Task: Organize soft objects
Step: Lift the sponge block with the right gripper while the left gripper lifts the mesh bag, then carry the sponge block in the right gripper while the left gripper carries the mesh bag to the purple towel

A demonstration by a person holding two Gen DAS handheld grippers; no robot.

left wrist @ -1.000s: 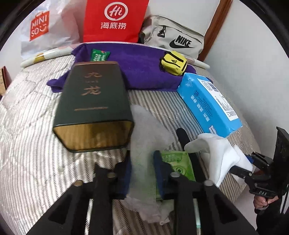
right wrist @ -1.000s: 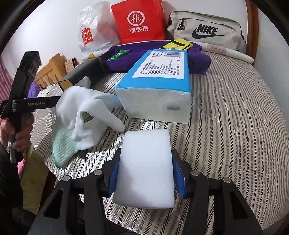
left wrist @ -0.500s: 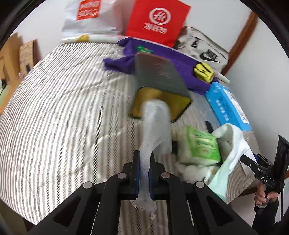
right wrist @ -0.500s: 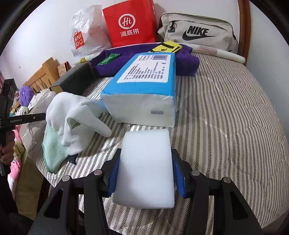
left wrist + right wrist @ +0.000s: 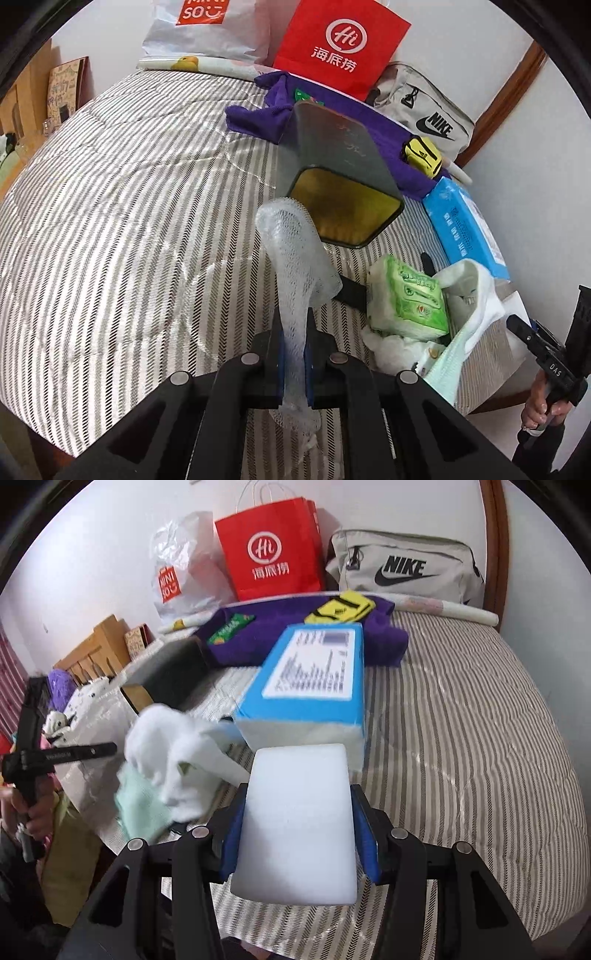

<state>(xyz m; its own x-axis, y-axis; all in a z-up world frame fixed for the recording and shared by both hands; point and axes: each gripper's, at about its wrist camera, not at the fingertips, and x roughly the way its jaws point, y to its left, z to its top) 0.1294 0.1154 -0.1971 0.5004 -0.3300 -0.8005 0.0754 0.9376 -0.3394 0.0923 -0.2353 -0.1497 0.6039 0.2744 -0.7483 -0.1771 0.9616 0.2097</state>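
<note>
My left gripper point(image 5: 294, 343) is shut on a white foam mesh sleeve point(image 5: 295, 258) and holds it up above the striped bed point(image 5: 122, 221). My right gripper point(image 5: 299, 812) is shut on a white sponge block point(image 5: 299, 823) held above the bed point(image 5: 461, 738). A green tissue pack point(image 5: 410, 299), a white cloth point(image 5: 476, 295) and a pale green cloth point(image 5: 448, 358) lie at the bed's right edge. The white cloth point(image 5: 173, 746) and the pale green cloth point(image 5: 138, 805) show left of the sponge in the right wrist view.
A dark green tin point(image 5: 340, 155) with a gold end lies mid-bed. A blue tissue box point(image 5: 317, 675), a purple towel point(image 5: 295, 627), a yellow pouch point(image 5: 343, 607), a red paper bag point(image 5: 269, 550), a Nike bag point(image 5: 402, 568) and a white plastic bag point(image 5: 207, 26) stand behind.
My left gripper closed on the mesh sleeve, lifted it off the bed and drew back to the left. My right gripper moved closer to the blue tissue box with the sponge in it.
</note>
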